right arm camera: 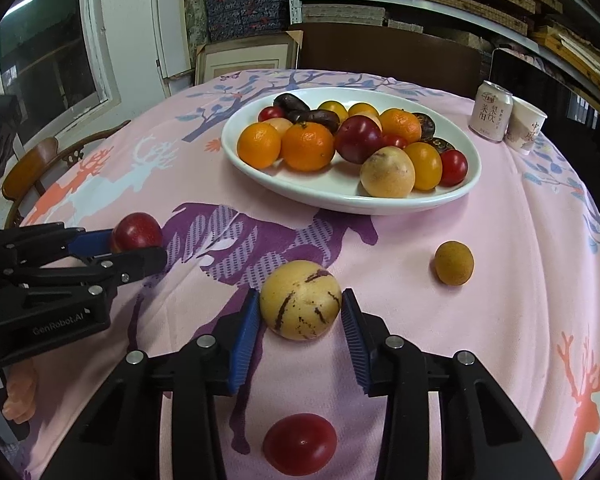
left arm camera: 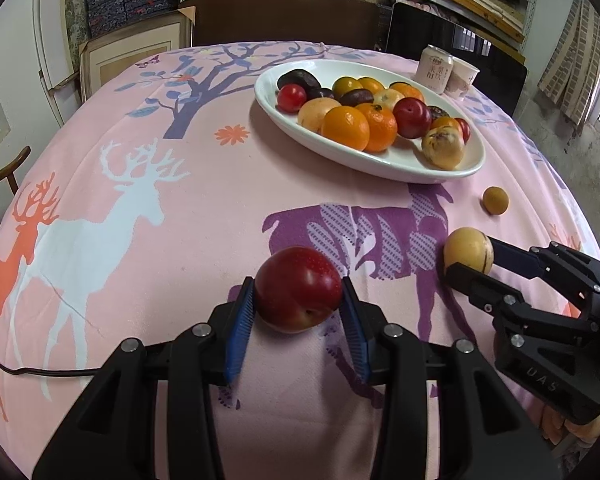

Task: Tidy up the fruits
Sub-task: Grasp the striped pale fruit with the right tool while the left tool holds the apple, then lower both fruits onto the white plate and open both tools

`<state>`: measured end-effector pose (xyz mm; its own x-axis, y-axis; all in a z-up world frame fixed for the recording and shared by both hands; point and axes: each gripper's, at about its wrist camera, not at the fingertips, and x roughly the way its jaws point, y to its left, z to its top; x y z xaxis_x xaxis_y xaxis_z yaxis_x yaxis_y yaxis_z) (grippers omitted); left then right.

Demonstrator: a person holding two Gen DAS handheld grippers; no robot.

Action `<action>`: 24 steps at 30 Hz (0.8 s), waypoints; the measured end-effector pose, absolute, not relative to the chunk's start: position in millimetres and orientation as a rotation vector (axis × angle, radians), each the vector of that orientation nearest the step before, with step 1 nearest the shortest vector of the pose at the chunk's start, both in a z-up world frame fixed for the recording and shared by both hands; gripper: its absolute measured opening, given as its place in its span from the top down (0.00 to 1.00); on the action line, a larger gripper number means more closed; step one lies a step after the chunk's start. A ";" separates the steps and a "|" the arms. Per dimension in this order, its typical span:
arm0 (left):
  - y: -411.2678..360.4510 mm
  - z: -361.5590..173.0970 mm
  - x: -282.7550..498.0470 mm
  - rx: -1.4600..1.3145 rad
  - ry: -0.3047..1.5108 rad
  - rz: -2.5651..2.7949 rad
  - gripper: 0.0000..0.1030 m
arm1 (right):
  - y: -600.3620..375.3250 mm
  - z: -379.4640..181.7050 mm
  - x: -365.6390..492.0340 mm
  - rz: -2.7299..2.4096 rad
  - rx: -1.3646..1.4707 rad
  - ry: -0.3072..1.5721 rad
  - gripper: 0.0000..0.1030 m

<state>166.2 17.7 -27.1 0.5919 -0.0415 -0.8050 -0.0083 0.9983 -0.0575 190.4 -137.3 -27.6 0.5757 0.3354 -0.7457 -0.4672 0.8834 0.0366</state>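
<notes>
My left gripper (left arm camera: pixel 298 294) is shut on a red plum (left arm camera: pixel 299 289), held low over the pink tablecloth; the plum also shows in the right wrist view (right arm camera: pixel 136 231). My right gripper (right arm camera: pixel 301 310) is shut on a yellow melon with purple streaks (right arm camera: pixel 300 305), which also shows in the left wrist view (left arm camera: pixel 468 249). A white oval plate (left arm camera: pixel 380 162) (right arm camera: pixel 340 196) behind them holds several oranges, plums, tomatoes and dark fruits. A small brown round fruit (right arm camera: pixel 453 262) (left arm camera: pixel 495 200) lies on the cloth to the right. A red tomato (right arm camera: pixel 300 443) lies under my right gripper.
A drink can (right arm camera: pixel 491 110) and a paper cup (right arm camera: pixel 527 124) stand at the far right of the table. A wooden chair (right arm camera: pixel 40 164) stands at the left edge. A black cable (left arm camera: pixel 40 370) lies on the cloth at the left.
</notes>
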 end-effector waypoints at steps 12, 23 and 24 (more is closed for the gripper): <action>15.2 -27.4 167.5 -0.038 0.926 -0.018 0.60 | -168.7 -15.0 194.6 0.423 -0.048 0.798 0.59; 15.2 25.7 213.7 -0.035 0.826 -0.032 0.60 | -211.4 32.8 220.6 0.360 0.074 0.705 0.60; 16.7 29.9 221.3 -0.046 0.819 -0.027 0.60 | -213.2 41.2 229.5 0.354 0.078 0.687 0.60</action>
